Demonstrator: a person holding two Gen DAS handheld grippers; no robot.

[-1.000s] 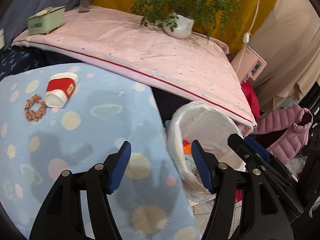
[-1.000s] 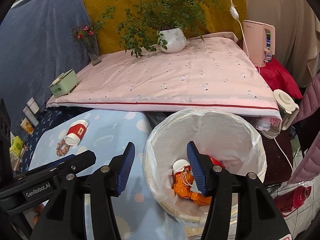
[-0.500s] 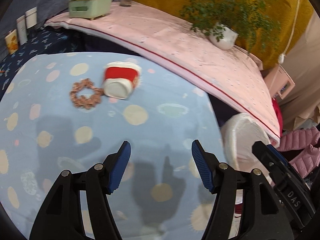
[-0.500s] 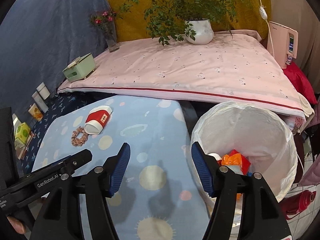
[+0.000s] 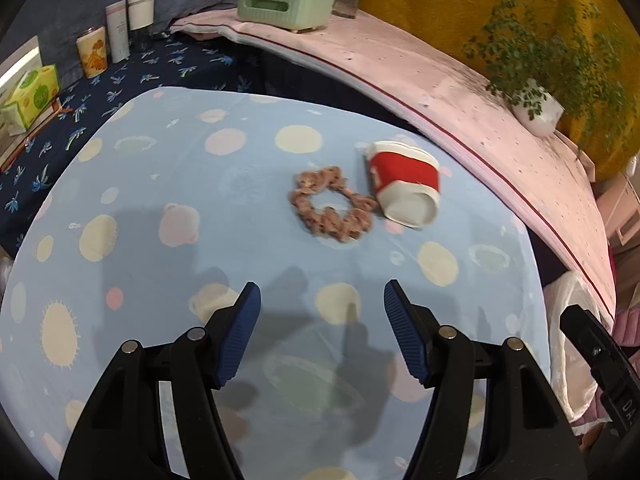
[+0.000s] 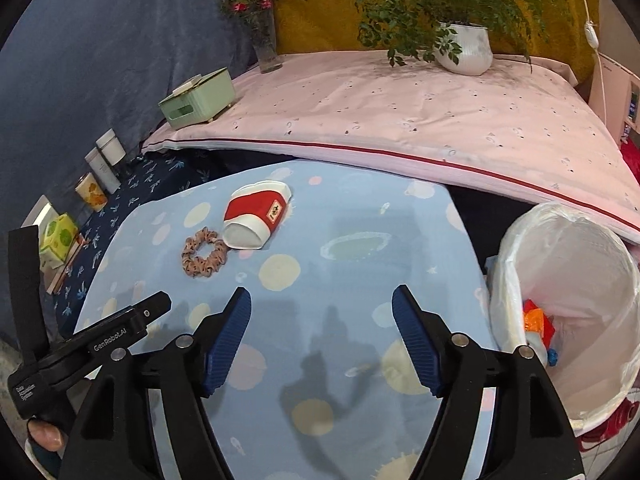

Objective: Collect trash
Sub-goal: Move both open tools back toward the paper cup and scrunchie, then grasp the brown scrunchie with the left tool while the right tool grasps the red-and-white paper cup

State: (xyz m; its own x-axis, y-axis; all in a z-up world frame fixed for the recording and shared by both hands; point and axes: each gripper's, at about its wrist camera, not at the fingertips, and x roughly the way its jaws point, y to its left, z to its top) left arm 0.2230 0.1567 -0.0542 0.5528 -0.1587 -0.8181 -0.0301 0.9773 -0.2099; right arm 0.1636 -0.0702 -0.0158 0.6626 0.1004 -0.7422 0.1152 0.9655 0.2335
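Observation:
A crushed red-and-white paper cup (image 5: 404,184) (image 6: 258,216) lies on its side on the light-blue dotted table (image 5: 168,184) (image 6: 360,208). Touching it on the left is a pink scrunchie (image 5: 332,208) (image 6: 203,253). My left gripper (image 5: 322,320) hovers open in front of both, nothing between its fingers. My right gripper (image 6: 321,322) hangs over the table's near middle, its jaws opening and empty. The white-lined trash bin (image 6: 568,292) (image 5: 572,320) stands at the table's right edge with orange and red scraps inside.
A pink-covered surface (image 6: 420,112) behind the table carries a green box (image 6: 198,100), a flower vase (image 6: 264,40) and a potted plant (image 6: 464,44). Jars and cartons (image 5: 116,32) line the dark blue cloth at the left. The left tool's body (image 6: 92,344) reaches in at lower left.
Both grippers have swung left from the bin to above the table; the cup and scrunchie now sit ahead of the left gripper. The right gripper's jaws have spread wider.

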